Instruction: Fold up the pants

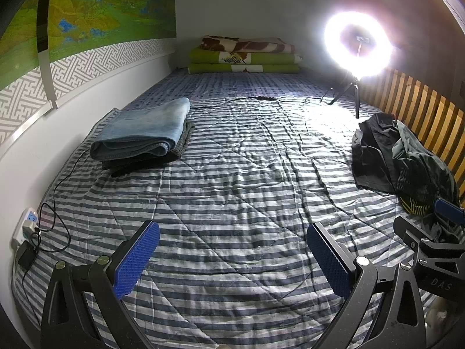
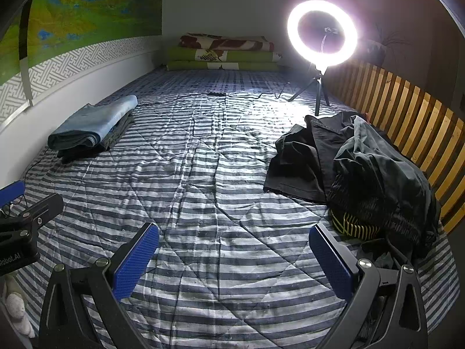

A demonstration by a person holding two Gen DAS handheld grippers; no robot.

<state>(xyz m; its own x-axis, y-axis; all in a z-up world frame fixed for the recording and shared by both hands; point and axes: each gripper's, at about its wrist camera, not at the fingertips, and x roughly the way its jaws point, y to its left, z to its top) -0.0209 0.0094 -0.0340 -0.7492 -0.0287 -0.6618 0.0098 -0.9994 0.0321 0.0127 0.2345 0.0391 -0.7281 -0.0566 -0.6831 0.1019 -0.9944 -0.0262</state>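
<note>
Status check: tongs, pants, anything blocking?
Left tongs open, empty. Right tongs open, empty. Unfolded dark pants pile at right, untouched. Striped quilt between.

Black gripper frames, blue textured pads, silver screws.

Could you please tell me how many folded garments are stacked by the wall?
2: blue jeans on top, a dark grey garment beneath, beside the wall; more could be hidden.

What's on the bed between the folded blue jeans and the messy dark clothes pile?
Only bare striped quilt lies between the folded blue jeans and the dark clothes pile; both wrist views show it.
</note>
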